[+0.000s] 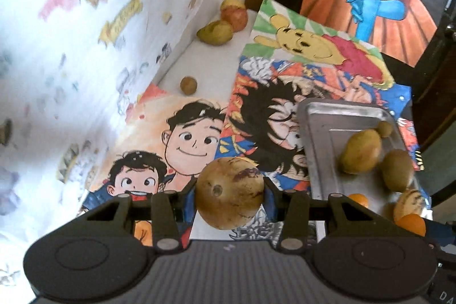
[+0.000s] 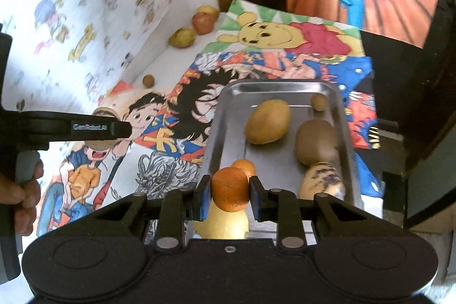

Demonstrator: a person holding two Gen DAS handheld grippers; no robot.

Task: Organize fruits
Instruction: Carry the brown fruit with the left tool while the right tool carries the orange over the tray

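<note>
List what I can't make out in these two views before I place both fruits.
- Pale yellow fruit, right wrist view: mostly hidden under the small orange fruit and right gripper.
- Metal tray near end, left wrist view: covered by the gripper body.
- Round brown speckled fruit in the left gripper: underside unseen.

Orange fruit [image 2: 230, 189] glows between blue pads [image 2: 203, 200]; a tan melon [image 1: 230, 192] carries purple streaks. Silver tray [image 2: 225, 116], 1 yellow bear [image 2: 262, 34] in red on the poster.
</note>
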